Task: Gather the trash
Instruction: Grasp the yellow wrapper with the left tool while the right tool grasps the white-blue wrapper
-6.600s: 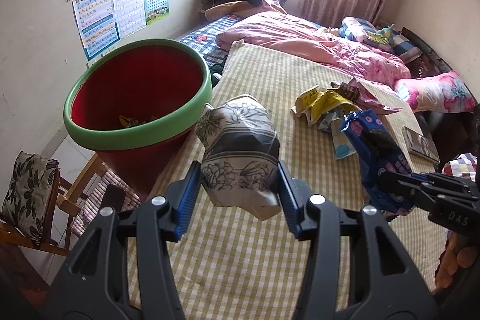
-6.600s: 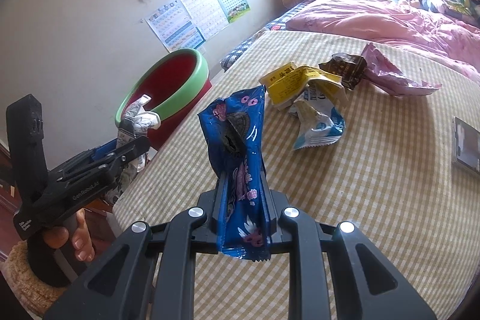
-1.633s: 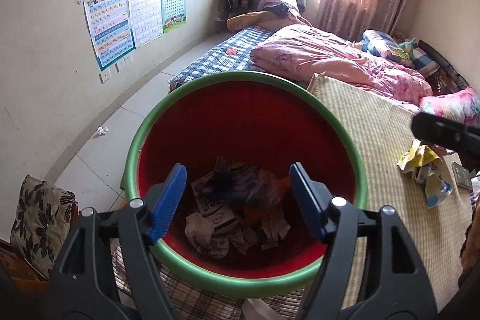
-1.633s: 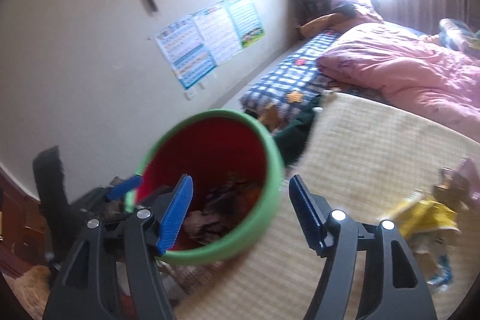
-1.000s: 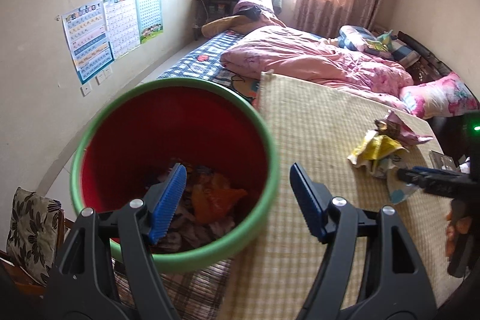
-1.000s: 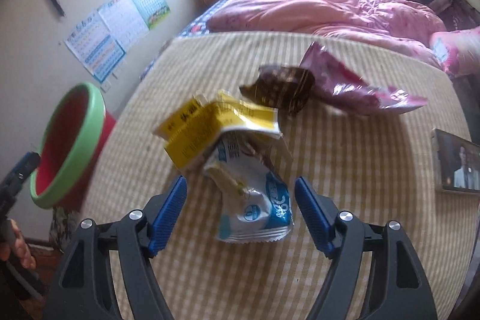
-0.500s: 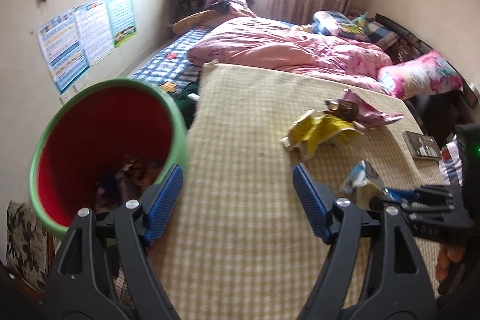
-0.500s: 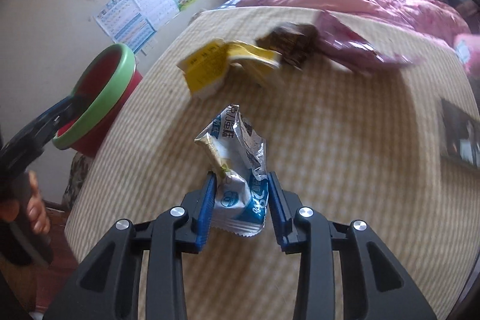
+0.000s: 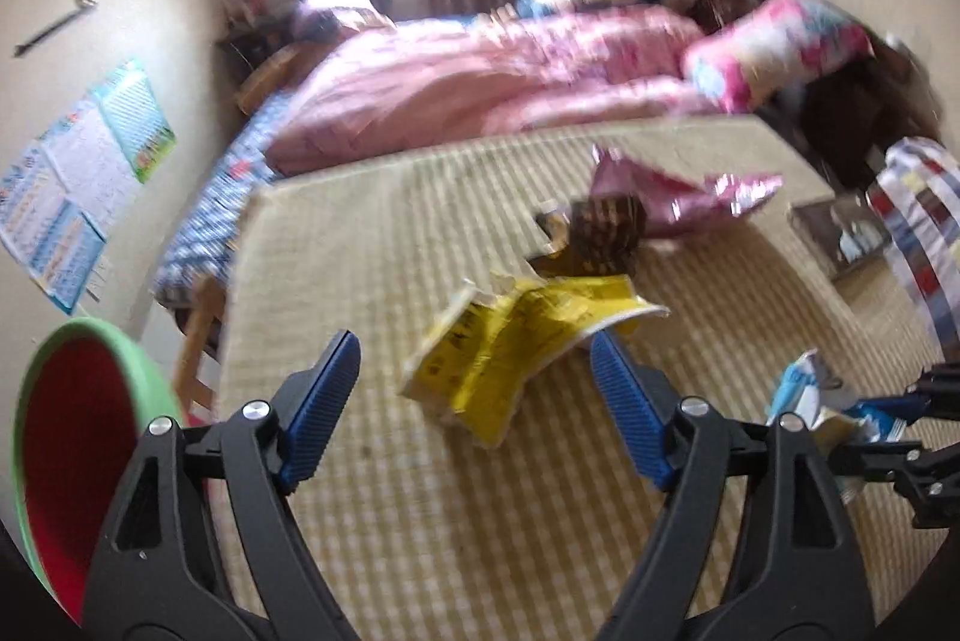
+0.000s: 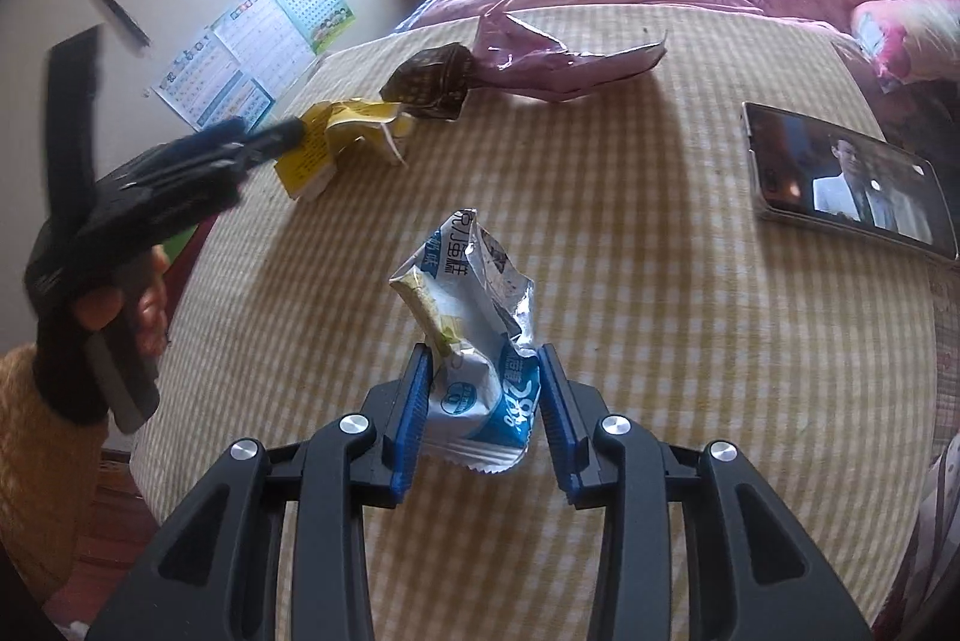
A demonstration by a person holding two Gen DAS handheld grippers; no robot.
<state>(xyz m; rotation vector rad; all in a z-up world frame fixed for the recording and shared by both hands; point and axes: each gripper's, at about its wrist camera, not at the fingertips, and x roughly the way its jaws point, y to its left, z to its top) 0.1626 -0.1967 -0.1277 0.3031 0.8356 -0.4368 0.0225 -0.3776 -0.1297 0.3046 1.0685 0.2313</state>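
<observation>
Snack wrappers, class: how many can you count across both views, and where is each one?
4. A blue-and-white wrapper in the right gripper; yellow wrapper, brown wrapper and pink wrapper on the checked table. More may be hidden.

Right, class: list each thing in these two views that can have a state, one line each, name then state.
left gripper: open, fingers either side of the yellow wrapper.
right gripper: shut on the blue-white wrapper.
blue-white wrapper: crumpled, torn open, held upright.
yellow wrapper: torn open, lying on the mat.
brown wrapper: crumpled.
pink wrapper: torn open, flat.
phone: screen on.
</observation>
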